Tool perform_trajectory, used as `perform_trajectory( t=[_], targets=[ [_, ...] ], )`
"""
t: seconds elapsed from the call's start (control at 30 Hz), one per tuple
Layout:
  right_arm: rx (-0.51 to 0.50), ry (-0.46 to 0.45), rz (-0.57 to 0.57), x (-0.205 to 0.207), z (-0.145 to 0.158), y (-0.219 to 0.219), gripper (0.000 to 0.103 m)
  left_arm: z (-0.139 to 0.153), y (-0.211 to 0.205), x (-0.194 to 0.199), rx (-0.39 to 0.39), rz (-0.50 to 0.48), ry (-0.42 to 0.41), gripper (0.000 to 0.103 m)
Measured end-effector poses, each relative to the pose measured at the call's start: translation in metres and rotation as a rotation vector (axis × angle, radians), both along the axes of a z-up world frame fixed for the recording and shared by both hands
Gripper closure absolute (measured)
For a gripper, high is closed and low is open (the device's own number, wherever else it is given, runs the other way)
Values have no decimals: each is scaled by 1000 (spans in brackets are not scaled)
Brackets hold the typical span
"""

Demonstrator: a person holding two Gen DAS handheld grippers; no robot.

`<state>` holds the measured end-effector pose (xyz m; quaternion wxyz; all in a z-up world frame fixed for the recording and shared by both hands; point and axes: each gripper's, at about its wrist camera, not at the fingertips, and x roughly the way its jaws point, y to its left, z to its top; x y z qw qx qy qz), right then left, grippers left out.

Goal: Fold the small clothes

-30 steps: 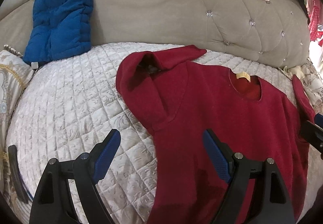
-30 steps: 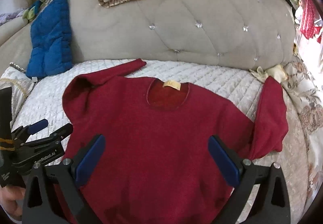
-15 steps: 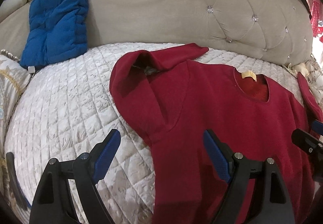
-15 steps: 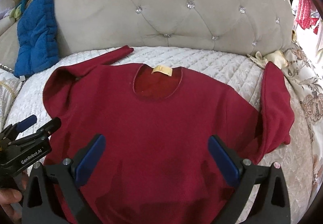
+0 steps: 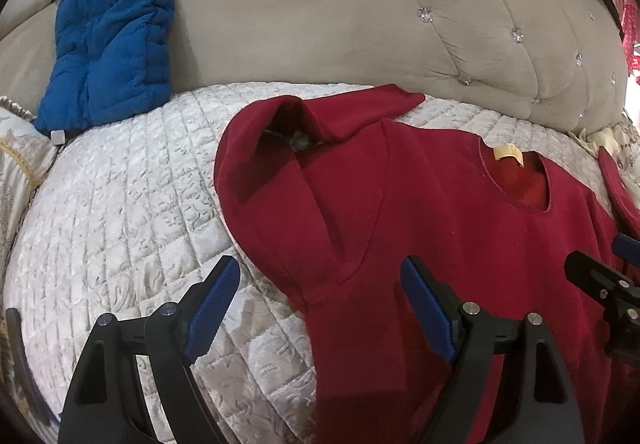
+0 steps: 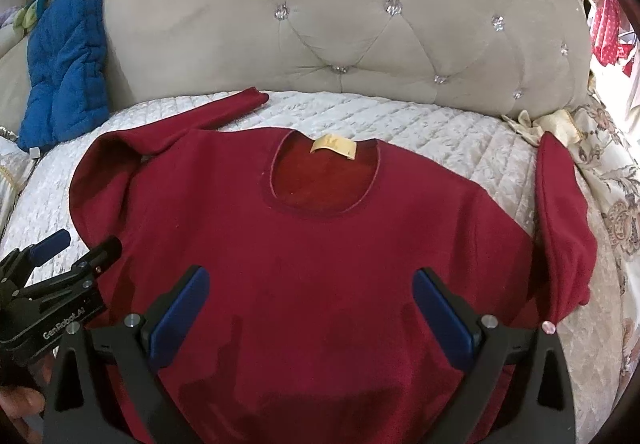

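Left gripper (image 5: 320, 308) hangs with its fingers spread wide and empty, straddling the side seam of the red sweater (image 5: 460, 244), which lies flat, neck toward the headboard (image 5: 340, 28), on the quilted bed cover (image 5: 120, 204). Its near sleeve (image 5: 280, 164) is doubled back in a loose hump.

From the right wrist, the right gripper (image 6: 312, 308) is likewise parted and empty above the sweater's chest; the other sleeve (image 6: 560, 228) droops at the cover's right edge. The knit looks soft, light and limp, so pinching a cuff or shoulder seam seems best.
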<state>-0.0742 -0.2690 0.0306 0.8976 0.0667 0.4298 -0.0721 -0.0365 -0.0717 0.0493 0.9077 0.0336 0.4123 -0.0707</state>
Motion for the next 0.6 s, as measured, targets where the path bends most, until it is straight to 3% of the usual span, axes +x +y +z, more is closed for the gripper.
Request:
perform_trajectory(
  t=[0.6],
  targets=[
    [0, 2, 34, 17, -5, 9, 0, -7, 9, 6, -6, 9, 18, 39]
  ],
)
